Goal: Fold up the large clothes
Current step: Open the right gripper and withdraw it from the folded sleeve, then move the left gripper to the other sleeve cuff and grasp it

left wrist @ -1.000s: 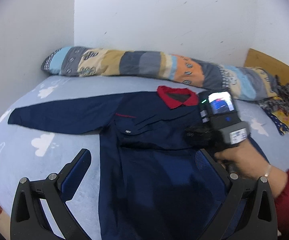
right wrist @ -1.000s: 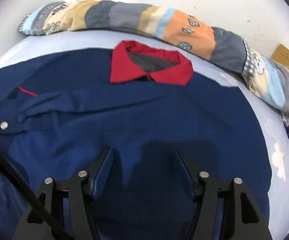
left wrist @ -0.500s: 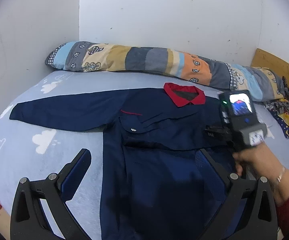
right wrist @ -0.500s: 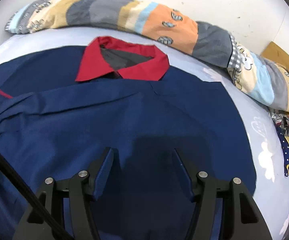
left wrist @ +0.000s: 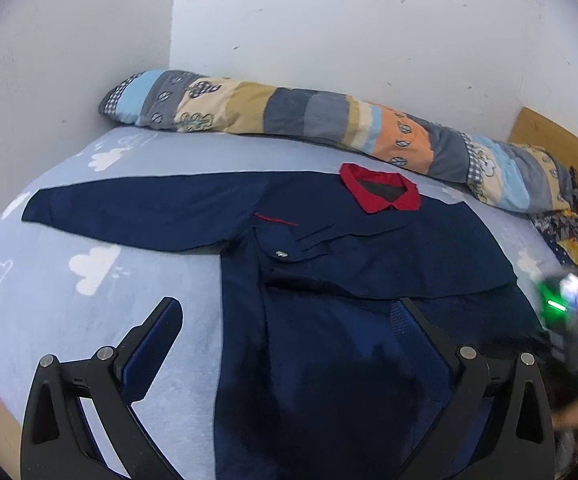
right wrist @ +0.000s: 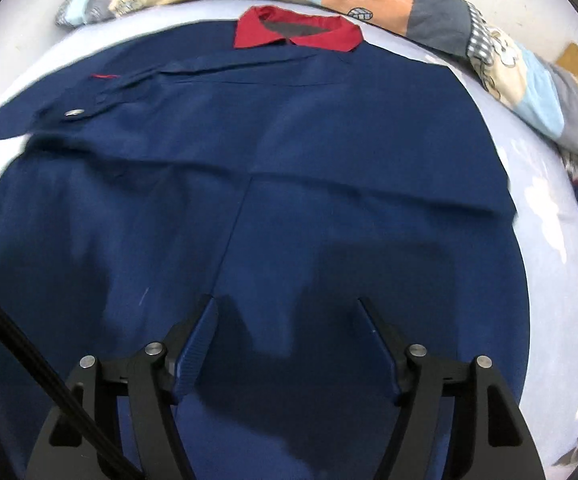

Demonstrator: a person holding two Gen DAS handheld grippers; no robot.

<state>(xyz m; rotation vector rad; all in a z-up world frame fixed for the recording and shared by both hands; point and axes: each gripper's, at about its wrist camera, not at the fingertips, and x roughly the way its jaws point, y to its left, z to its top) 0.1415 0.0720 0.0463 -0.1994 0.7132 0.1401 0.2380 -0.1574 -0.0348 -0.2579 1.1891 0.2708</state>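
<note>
A large navy shirt [left wrist: 329, 272] with a red collar [left wrist: 381, 192] lies flat on the bed. Its right sleeve is folded across the chest; its left sleeve [left wrist: 137, 212] stretches out to the left. My left gripper [left wrist: 285, 316] is open and empty above the shirt's lower left part. My right gripper [right wrist: 287, 320] is open and empty above the shirt's lower middle [right wrist: 289, 184]; the collar [right wrist: 297, 34] is far ahead of it. The right gripper's body shows blurred at the right edge of the left wrist view [left wrist: 565, 304].
The light blue cloud-print bed sheet [left wrist: 69, 280] lies under the shirt. A long patchwork bolster [left wrist: 329, 120] runs along the white wall behind. A patterned cloth pile [left wrist: 577, 224] and a wooden headboard [left wrist: 557, 136] are at the right.
Both grippers have pulled back from the collar toward the shirt's lower part. The right gripper has moved to the right edge of the left wrist view. The shirt lies as before.
</note>
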